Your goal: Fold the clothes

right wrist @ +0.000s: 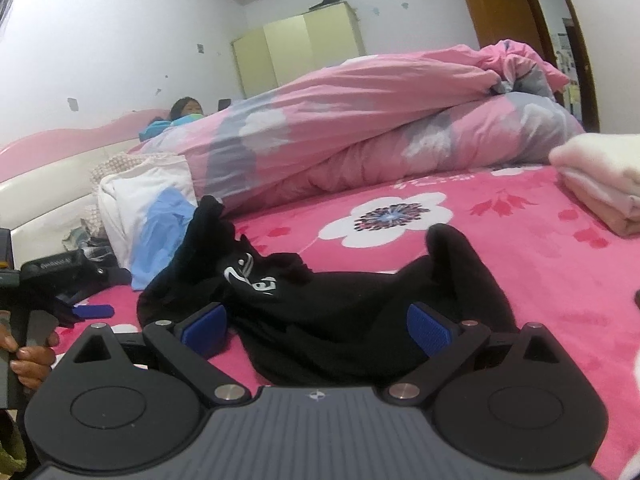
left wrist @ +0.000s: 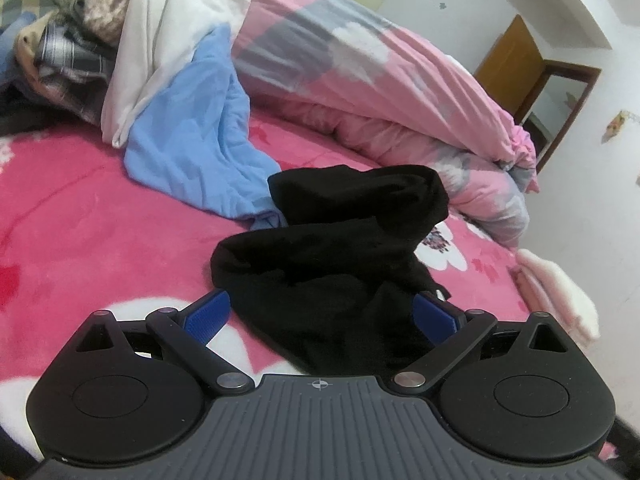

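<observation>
A black garment (left wrist: 328,264) lies crumpled on a pink floral blanket (left wrist: 80,216) that covers the bed; it serves here as the landmark. In the left wrist view the left gripper (left wrist: 320,312) sits low over the near edge of the garment, its blue-padded fingers (left wrist: 206,314) spread wide on either side of the cloth — the fabric bunches between them, but neither pad presses it. In the right wrist view the right gripper (right wrist: 318,322) stands likewise, jaws wide, with the garment (right wrist: 360,304) lying between and beyond the pads; a white printed mark shows on the cloth toward its left part.

Behind the garment, touching its far edge in the left wrist view, lies a light blue garment (left wrist: 192,136), and behind that a white cloth (left wrist: 160,40) leaning on a heap of mixed clothes (left wrist: 72,32). A rolled pink quilt (left wrist: 360,80) with grey and white patches runs across the bed beyond the black garment. To the right of the garment, well apart from it, rests a folded pale pink stack (right wrist: 600,184).

In the right wrist view, left of the garment, a hand (right wrist: 30,364) grips the handle of the other gripper, one blue pad of which lies near the blanket. Beyond the quilt — at the far headboard — a person (right wrist: 184,114) is partly visible. A pale green wardrobe (right wrist: 296,48) stands against the back wall.
</observation>
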`<state>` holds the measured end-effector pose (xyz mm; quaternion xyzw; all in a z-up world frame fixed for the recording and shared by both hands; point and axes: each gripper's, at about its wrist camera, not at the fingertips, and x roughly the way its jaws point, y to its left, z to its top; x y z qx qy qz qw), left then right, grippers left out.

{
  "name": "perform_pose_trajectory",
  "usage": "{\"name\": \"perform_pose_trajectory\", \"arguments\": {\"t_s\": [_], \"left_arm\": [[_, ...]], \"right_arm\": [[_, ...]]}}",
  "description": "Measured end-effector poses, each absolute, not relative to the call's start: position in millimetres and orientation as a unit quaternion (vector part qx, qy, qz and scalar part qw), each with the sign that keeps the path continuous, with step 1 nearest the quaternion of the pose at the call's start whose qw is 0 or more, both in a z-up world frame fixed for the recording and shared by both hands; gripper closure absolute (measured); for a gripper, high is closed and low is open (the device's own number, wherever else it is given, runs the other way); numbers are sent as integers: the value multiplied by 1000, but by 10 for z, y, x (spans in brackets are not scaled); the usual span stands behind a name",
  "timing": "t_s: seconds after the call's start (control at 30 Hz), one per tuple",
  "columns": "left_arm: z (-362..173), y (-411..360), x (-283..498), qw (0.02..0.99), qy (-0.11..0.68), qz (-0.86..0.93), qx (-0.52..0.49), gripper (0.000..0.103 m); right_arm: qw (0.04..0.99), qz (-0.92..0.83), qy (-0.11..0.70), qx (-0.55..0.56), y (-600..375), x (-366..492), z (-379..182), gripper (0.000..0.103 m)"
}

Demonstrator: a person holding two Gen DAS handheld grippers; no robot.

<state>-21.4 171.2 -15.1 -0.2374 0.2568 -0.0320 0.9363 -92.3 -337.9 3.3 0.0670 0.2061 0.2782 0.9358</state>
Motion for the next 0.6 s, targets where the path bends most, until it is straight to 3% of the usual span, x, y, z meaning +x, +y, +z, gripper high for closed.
{"name": "perform_pose_trajectory", "arguments": {"t_s": [0.2,0.27,0.4,0.5,0.57,0.6], "left_arm": [[-210,1706,-98,953,237,-1,-189,9],[-243,1727,-13,956,234,10,-173,19],[-360,1716,243,957,256,18,-139,29],[-466,1693,419,954,274,17,-124,50],[-485,1697,403,955,265,25,-128,90],[-468,1704,355,956,259,23,-138,96]], "right_arm": [[931,287,212,70,-3233,-829,85,4],[930,292,209,72,-3177,-813,134,4],[927,305,206,70,-3039,-793,200,4],[925,313,206,66,-2940,-794,205,4],[924,316,206,62,-2889,-808,206,4],[924,317,206,60,-2873,-816,210,4]]}}
